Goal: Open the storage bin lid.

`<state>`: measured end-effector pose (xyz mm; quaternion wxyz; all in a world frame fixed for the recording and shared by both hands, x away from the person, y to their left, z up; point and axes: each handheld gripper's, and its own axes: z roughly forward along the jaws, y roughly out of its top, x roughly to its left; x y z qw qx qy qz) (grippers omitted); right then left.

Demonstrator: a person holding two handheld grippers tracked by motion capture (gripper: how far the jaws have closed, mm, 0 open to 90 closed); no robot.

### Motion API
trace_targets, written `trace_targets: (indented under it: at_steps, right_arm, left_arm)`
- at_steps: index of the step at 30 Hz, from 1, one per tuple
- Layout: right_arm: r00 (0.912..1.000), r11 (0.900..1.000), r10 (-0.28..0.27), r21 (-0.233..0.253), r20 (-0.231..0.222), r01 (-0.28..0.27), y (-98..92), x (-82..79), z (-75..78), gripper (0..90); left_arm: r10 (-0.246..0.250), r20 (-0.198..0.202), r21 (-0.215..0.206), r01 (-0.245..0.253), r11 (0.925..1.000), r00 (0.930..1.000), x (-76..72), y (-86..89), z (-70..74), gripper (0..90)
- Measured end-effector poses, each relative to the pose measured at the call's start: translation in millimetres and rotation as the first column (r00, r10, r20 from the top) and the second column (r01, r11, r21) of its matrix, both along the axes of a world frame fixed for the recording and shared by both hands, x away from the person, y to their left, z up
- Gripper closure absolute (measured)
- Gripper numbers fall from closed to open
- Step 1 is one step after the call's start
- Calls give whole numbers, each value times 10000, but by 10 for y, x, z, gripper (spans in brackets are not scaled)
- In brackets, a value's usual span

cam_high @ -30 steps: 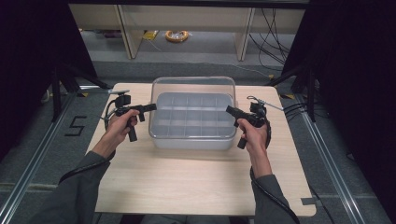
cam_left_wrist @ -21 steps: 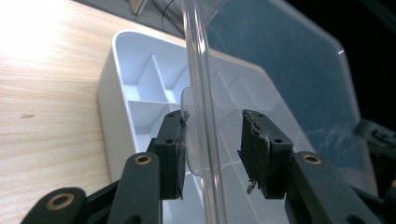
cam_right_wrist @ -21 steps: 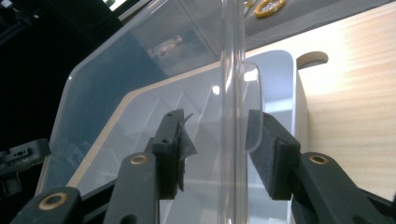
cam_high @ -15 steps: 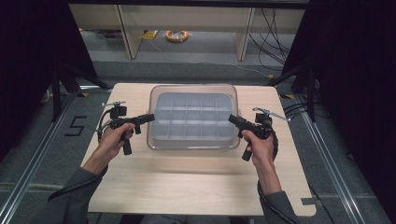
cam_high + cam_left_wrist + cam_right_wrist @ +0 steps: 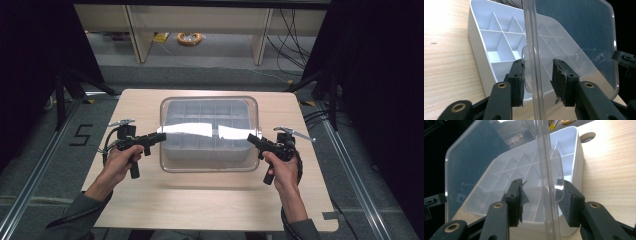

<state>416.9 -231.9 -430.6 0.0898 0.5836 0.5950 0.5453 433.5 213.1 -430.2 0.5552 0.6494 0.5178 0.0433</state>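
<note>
A clear, rigid plastic lid with rounded corners (image 5: 208, 131) hangs level over a white plastic organiser box divided into a grid of small compartments (image 5: 207, 145), which sits near the middle of the pale wood-grain worktop (image 5: 200, 205). The lid is carried from both short ends at once, which I judge keeps so broad and thin a sheet from tipping or twisting. The left gripper (image 5: 159, 136) meets the lid's left edge and the right gripper (image 5: 250, 139) its right edge, each pointing inward across the worktop. In the left gripper view the lid's rim and a small rounded tab run between the black jaws (image 5: 539, 82), which stand moderately apart; one pad looks to touch the tab while a gap shows on the other side, so I cannot tell whether they truly clamp it. The right gripper view shows the same arrangement (image 5: 541, 200), with the tab near the right-hand pad and a gap on the left; again a firm hold cannot be confirmed. The lid is glossy and throws a bright glare band in the high view; the box walls are matte and thin, its compartments empty as far as can be seen. The jaw pads look worn and frayed at their edges.
</note>
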Motion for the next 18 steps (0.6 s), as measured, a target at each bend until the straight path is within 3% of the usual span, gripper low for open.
trace_targets:
  at_steps: [1,3,8,9,10,11,14,16,17,18]
  right_arm:
    - [10000,9999,46,146,-68,-45,4,-12,1,576]
    - [10000,10000,-5,24,-87,5,5,-34,-11,577]
    - [9996,9992,109,376,-248,-99,15,-134,-36,581]
    - [9998,9997,134,198,-170,-130,6,-153,-45,580]
    - [9993,9994,66,328,-374,-54,13,-187,-34,580]
    - [9998,9998,192,29,-31,-192,-8,-190,-55,579]
    - [9997,9997,226,136,-125,-224,-3,-261,-47,577]
    - [9998,9997,218,-63,-8,-218,-16,-306,-63,573]
    - [9993,9995,106,310,-370,-94,9,-350,-41,571]
    - [9998,9998,172,97,-136,-171,-9,-345,-61,571]
  left_arm:
    - [-92,-28,203,92,9998,10000,-13,16,8,615]
    - [44,39,0,-44,10000,10000,-35,10,0,615]
    - [-82,-107,-141,80,9999,9999,-139,53,-46,622]
    - [-87,-79,22,88,10000,9999,-164,57,-56,623]
    - [18,-55,-114,-19,9999,10000,-186,41,-66,622]
    - [-91,-74,57,91,9999,9999,-200,55,-68,622]
    - [-12,49,72,12,10000,10000,-261,36,-81,622]
    - [-98,-41,73,99,9999,9999,-294,24,-93,620]
    - [-147,-21,125,147,9998,9999,-304,20,-101,620]
    - [-239,-62,106,239,9997,9997,-317,12,-114,621]
